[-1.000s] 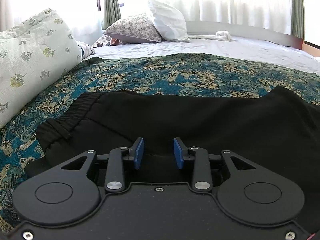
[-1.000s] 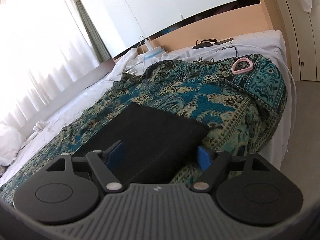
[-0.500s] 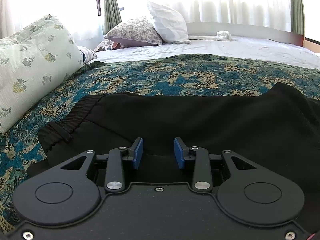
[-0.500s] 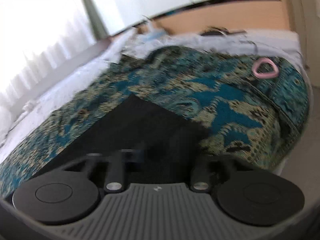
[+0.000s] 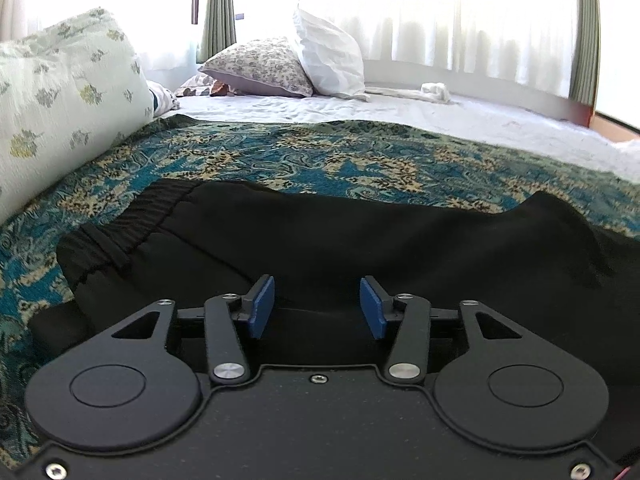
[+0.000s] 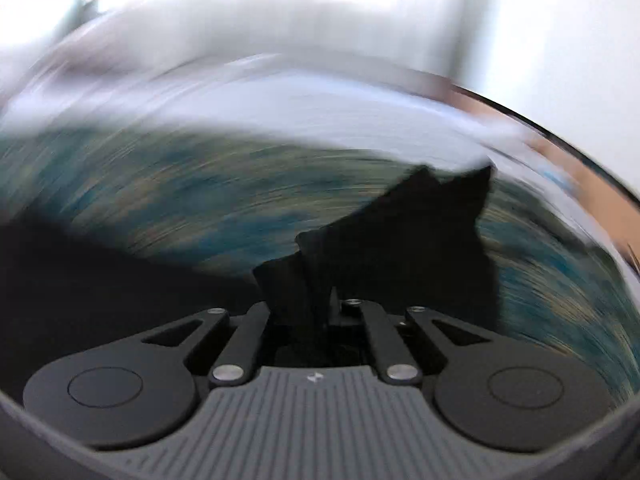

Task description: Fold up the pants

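Black pants (image 5: 328,240) lie spread on the bed, on a teal paisley bedspread (image 5: 320,160), elastic waistband (image 5: 132,220) toward the left of the left wrist view. Left gripper (image 5: 317,307) sits low over the near edge of the pants, blue pads (image 5: 262,306) apart with a clear gap; its jaws have just been opening, and black fabric shows beneath and between them with no pad pressing on it. Right gripper (image 6: 310,312) has its fingers drawn in close together and is clamped on a bunched fold of the pants (image 6: 400,248), the cloth standing up from between the fingers in a peaked, creased shape. Right wrist view is heavily motion-blurred; the bedspread (image 6: 200,200) is only teal and tan streaks, a white sheet (image 6: 320,112) smeared beyond it. In the left wrist view, a pale floral pillow (image 5: 60,92) at the far left, a patterned pillow (image 5: 260,68) and a white pillow (image 5: 328,60) at the back on the white sheet (image 5: 440,120), bright curtained windows (image 5: 460,12) behind.
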Tool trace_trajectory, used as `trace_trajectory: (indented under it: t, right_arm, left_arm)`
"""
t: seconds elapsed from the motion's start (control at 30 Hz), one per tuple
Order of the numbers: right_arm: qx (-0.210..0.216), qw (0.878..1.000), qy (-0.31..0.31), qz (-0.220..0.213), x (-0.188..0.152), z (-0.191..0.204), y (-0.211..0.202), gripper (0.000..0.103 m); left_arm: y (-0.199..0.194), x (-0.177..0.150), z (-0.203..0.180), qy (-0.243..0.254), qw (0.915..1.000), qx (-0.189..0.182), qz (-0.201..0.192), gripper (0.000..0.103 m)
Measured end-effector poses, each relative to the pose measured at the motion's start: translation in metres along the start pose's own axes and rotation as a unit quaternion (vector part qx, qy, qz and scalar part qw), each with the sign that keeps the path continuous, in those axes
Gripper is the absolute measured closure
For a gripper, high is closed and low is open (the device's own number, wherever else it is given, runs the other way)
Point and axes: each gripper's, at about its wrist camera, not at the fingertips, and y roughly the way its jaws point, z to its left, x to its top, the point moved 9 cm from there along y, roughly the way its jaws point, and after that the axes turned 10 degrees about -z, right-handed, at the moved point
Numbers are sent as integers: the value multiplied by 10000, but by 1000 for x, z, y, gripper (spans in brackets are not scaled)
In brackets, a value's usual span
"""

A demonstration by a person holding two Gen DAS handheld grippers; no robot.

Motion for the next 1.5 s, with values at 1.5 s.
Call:
trace_trajectory:
  t: [1.5]
  right_arm:
    - [1172,9858,-508,-1087,-41,179,-76,87]
  left_arm:
    - [-1,-1,-6,-57,9997,-234,-46,28]
